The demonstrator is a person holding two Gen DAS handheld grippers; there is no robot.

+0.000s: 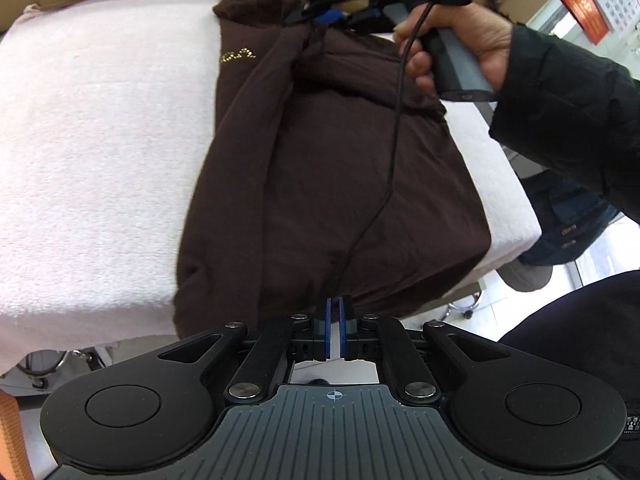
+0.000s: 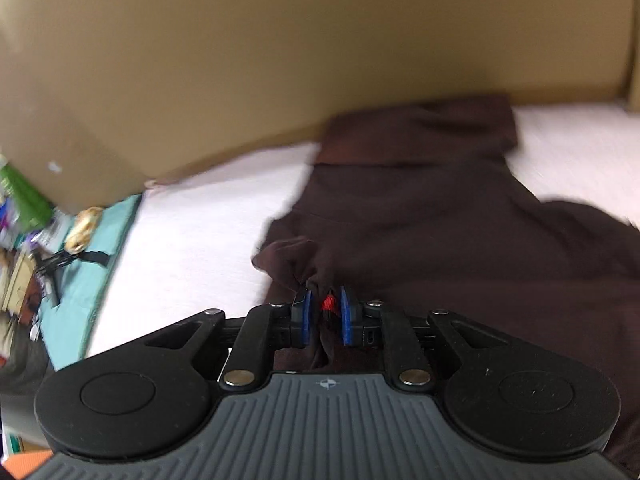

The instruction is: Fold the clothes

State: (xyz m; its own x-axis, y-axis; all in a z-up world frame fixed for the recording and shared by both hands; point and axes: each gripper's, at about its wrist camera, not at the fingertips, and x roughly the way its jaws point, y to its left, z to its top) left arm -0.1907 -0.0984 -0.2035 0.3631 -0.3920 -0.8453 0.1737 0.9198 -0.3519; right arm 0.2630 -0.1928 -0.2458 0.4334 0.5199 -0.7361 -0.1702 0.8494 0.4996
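Note:
A dark brown garment [image 1: 332,168] with a small gold beaded logo lies partly folded on a pale pink towel-covered table [image 1: 100,152]. My left gripper [image 1: 334,312] sits at the garment's near hem, its blue pads almost together, with no cloth visibly between them. My right gripper [image 1: 320,18], held in a hand, is shut on a bunch of the garment at its far end. In the right wrist view, brown cloth [image 2: 440,220] is pinched between the right gripper's [image 2: 325,306] blue pads, with a red tag showing.
A cardboard wall [image 2: 280,60] stands behind the table. A teal cloth [image 2: 92,264] with clutter lies at the table's left. The person's dark sleeve [image 1: 568,120] reaches in from the right. A black cable [image 1: 394,128] hangs across the garment.

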